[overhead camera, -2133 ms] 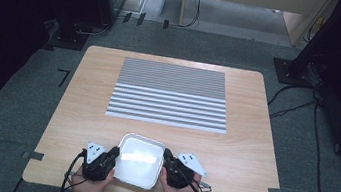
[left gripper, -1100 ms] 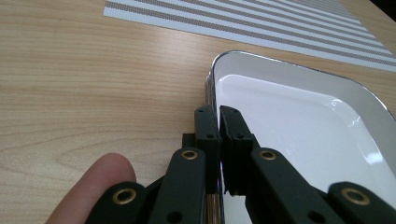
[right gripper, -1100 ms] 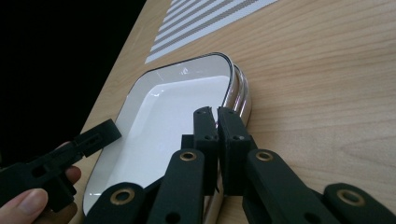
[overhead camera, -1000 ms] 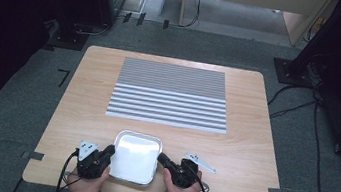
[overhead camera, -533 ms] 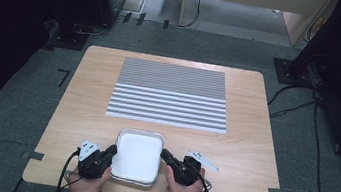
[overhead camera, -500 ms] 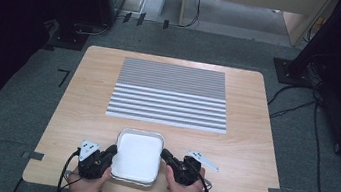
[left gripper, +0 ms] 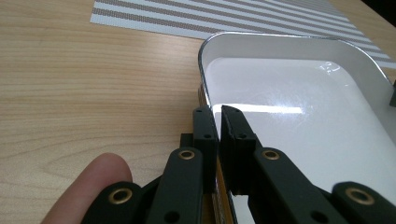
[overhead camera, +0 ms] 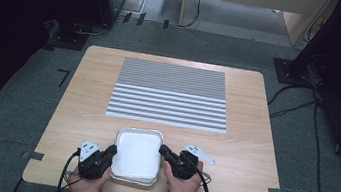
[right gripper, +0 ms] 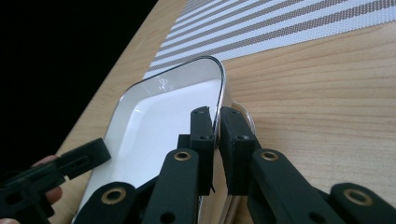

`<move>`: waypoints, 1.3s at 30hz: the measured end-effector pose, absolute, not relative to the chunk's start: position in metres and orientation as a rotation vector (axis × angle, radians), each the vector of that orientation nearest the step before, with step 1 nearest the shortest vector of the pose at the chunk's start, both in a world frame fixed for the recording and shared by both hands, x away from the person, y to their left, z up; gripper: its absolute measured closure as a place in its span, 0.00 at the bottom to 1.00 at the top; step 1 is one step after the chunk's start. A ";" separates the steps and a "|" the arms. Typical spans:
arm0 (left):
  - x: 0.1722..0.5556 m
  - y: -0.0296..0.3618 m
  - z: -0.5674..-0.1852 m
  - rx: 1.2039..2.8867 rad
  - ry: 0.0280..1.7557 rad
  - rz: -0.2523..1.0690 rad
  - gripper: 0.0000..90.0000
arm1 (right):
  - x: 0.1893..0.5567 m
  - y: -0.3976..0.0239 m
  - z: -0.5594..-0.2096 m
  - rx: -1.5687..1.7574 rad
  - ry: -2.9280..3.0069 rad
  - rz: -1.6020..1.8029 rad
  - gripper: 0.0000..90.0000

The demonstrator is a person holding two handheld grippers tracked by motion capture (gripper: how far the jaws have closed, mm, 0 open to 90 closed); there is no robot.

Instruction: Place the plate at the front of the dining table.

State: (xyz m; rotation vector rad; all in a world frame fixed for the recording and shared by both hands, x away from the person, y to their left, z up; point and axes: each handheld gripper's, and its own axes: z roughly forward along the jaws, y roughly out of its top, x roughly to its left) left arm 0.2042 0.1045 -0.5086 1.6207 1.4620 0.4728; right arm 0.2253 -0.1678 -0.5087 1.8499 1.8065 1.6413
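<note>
I've got left gripper [left gripper: 219,122] and right gripper [right gripper: 215,122] each clamped on opposite rims of the white tray [overhead camera: 137,153]; placemat [overhead camera: 171,95] not reached yet.

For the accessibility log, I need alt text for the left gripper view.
The left gripper is clamped on the near rim of an empty white tray on a wooden table. A striped placemat lies beyond it.

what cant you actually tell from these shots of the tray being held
- Whether the white tray rests on the table or is lifted: no view shows its underside.
- Tray's near edge: left gripper view, cut off behind the left gripper.
- Rim section inside the right gripper: covered by its jaws.
</note>
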 end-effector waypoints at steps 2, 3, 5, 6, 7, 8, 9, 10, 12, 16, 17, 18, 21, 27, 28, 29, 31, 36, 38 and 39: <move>0.204 0.104 -0.510 1.620 1.464 0.476 0.94 | 0.225 -0.165 -0.508 1.820 1.822 1.594 0.94; 0.204 0.104 -0.510 1.623 1.471 0.474 0.94 | 0.224 -0.163 -0.508 1.810 1.825 1.574 0.95; 0.204 0.104 -0.510 1.627 1.473 0.466 0.93 | 0.223 -0.160 -0.508 1.786 1.829 1.531 0.95; 0.204 0.104 -0.510 1.629 1.471 0.468 0.94 | 0.223 -0.159 -0.508 1.786 1.829 1.513 0.95; 0.203 0.103 -0.510 1.634 1.470 0.476 0.94 | 0.223 -0.158 -0.509 1.785 1.828 1.494 0.96; 0.203 0.102 -0.509 1.635 1.473 0.483 0.95 | 0.223 -0.156 -0.510 1.796 1.824 1.474 0.96; 0.203 0.102 -0.509 1.633 1.476 0.481 0.95 | 0.223 -0.155 -0.511 1.797 1.815 1.471 0.96; 0.204 0.102 -0.509 1.631 1.479 0.476 0.95 | 0.222 -0.154 -0.510 1.799 1.805 1.462 0.96; 0.204 0.103 -0.508 1.632 1.480 0.469 0.95 | 0.222 -0.152 -0.508 1.795 1.792 1.444 0.98; 0.206 0.104 -0.504 1.600 1.495 0.452 0.97 | 0.221 -0.148 -0.505 1.794 1.760 1.434 0.99; 0.206 0.104 -0.504 1.597 1.495 0.452 0.97 | 0.221 -0.148 -0.504 1.792 1.754 1.436 0.99; 0.206 0.104 -0.503 1.595 1.493 0.453 0.97 | 0.222 -0.147 -0.503 1.790 1.751 1.436 0.99; 0.208 0.104 -0.498 1.576 1.496 0.446 0.98 | 0.221 -0.147 -0.499 1.784 1.734 1.446 0.99; 0.214 0.101 -0.488 1.552 1.481 0.428 1.00 | 0.225 -0.152 -0.490 1.766 1.713 1.455 1.00; 0.217 0.101 -0.488 1.549 1.483 0.420 1.00 | 0.226 -0.152 -0.489 1.765 1.709 1.457 1.00; 0.220 0.100 -0.487 1.548 1.486 0.411 1.00 | 0.227 -0.153 -0.488 1.760 1.706 1.460 1.00; 0.227 0.099 -0.487 1.550 1.489 0.398 1.00 | 0.229 -0.155 -0.486 1.757 1.696 1.461 1.00; 0.240 0.093 -0.480 1.561 1.474 0.389 1.00 | 0.238 -0.159 -0.480 1.752 1.668 1.461 1.00; 0.246 0.091 -0.476 1.565 1.469 0.382 1.00 | 0.243 -0.161 -0.476 1.750 1.659 1.462 1.00; 0.249 0.090 -0.474 1.567 1.467 0.378 1.00 | 0.246 -0.163 -0.475 1.749 1.655 1.461 1.00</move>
